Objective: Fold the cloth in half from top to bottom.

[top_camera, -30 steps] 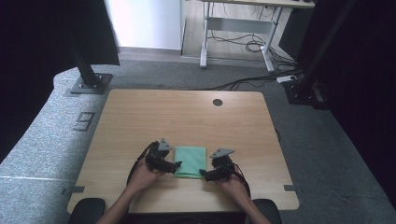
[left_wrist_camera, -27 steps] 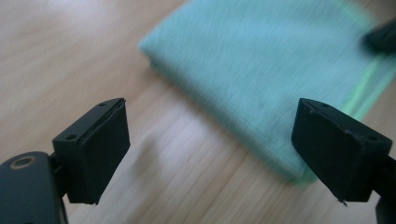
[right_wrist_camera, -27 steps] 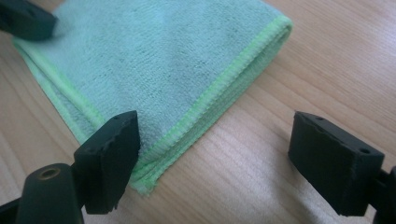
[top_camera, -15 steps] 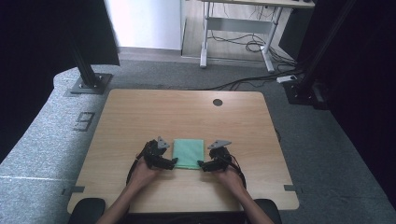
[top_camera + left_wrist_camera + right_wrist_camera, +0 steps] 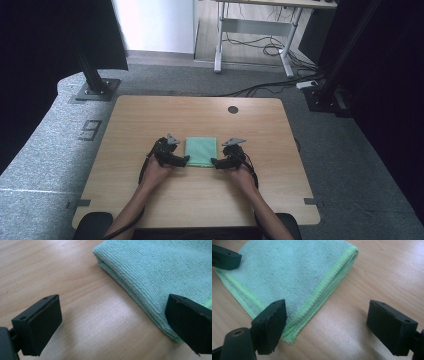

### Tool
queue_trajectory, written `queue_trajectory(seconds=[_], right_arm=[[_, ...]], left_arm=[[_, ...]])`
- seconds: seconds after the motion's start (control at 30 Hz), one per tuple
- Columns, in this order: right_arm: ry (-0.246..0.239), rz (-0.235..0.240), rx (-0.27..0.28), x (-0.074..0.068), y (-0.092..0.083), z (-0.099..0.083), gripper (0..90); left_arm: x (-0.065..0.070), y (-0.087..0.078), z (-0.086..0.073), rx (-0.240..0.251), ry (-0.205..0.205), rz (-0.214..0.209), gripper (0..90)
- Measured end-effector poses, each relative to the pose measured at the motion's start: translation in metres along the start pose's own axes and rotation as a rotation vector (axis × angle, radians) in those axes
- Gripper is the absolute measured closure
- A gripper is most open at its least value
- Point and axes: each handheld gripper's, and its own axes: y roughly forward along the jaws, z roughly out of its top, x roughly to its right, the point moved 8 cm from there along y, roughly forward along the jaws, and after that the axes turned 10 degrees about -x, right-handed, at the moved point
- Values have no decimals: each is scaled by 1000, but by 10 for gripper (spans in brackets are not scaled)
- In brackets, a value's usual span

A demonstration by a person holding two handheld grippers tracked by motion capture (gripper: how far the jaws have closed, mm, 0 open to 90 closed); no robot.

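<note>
Both hands slid up table since earlier frame, cloth now shorter, folded square. Left gripper [image 5: 183, 161] jaws just been opening, wide apart, nothing between. Right gripper [image 5: 216, 162] jaws spread too, empty. Green cloth [image 5: 201, 151] flat on table [image 5: 150, 115], between both grippers, near front-middle.

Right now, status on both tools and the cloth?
Left tool open, just widened. Right tool open. Cloth folded flat between them, ungripped. Nothing in the way.
</note>
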Motion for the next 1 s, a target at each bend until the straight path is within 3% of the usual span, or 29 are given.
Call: queue_trajectory(seconds=[0.27,0.43,0.7,1.0], right_arm=[[9,1,4,2,2,2,172],[16,30,5,1,0,3,185],[-29,46,16,-5,-17,8,148],[-71,30,33,-6,-52,4,135]], left_arm=[[-3,2,2,-12,-11,-16,8],[-4,0,3,-11,-28,-62,7],[8,-29,8,37,17,-86,21],[17,-65,-4,42,81,-76,13]])
